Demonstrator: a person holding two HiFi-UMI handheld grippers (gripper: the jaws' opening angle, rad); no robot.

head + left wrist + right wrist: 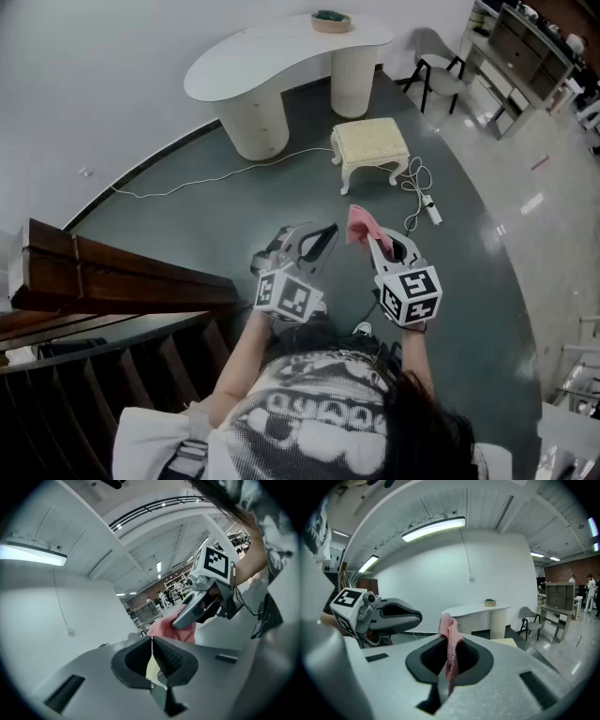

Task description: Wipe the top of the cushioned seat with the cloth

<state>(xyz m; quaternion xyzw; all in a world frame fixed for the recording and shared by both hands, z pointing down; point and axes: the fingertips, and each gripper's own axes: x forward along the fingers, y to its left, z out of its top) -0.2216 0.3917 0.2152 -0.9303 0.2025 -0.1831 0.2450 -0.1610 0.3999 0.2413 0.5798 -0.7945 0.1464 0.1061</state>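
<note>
Cloth: pink, pinched in the right gripper and held in the air over the dark floor, well short of the seat; in the right gripper view it stands up above the jaws and also hangs down between them.
Seat: pale yellow cushioned stool on white curved legs, standing on the floor ahead of both grippers, near the foot of the table; nothing lies on its top.
Right gripper: jaws closed on the cloth, gripping it along a fold.
Left gripper: just beside the right one and not touching the cloth; in its own view the jaw pads meet at the tips with nothing between them.
Table: white, curved top on two round pedestals, against the wall beyond the seat; a small bowl sits near its far end.
Cable: white, looped on the floor just right of the seat.
Chair: grey, to the right of the table.
Stair rail: dark wood, at the person's left.
</note>
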